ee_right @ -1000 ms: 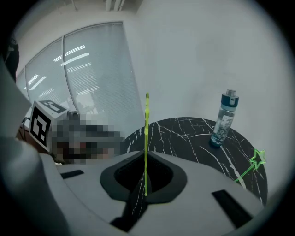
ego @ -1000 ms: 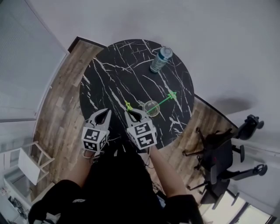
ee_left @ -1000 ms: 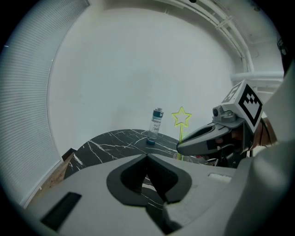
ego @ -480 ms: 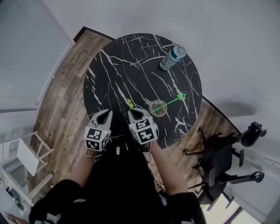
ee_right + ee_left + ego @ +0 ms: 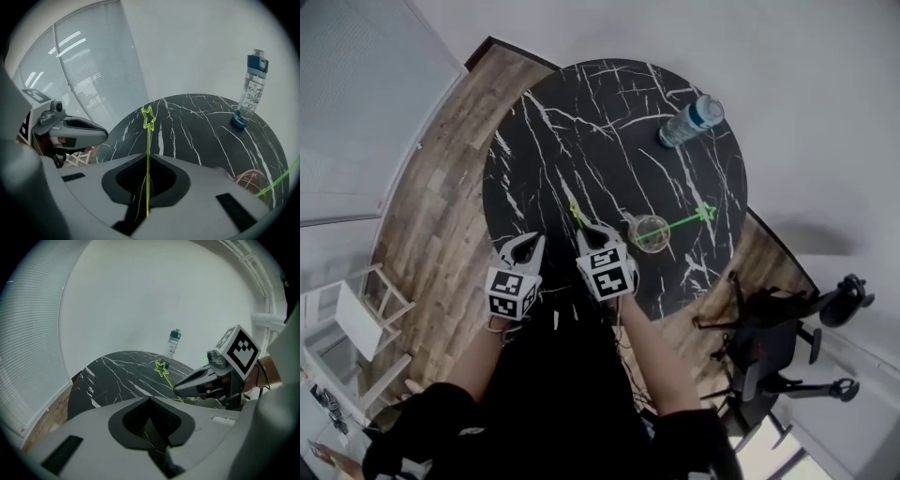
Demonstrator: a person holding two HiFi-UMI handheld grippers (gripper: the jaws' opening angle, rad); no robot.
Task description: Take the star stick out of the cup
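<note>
While the right tool grips its stick, left tool point(image 5: 528, 242): pressed together, empty, over the worktop's point(image 5: 581, 141) near edge.
Right tool point(image 5: 592, 234): pinching the yellow star stick point(image 5: 148, 159) low on its stem, clear of the cup.
Cup point(image 5: 652, 233): just right of that tool, a green star stick point(image 5: 680, 222) leaning inside.
Doing it well: probably keep the pinch firm and avoid nudging the cup.

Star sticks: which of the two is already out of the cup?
The yellow star stick: it is clamped in the right gripper, clear of the cup, while the green star stick leans inside the cup.
</note>
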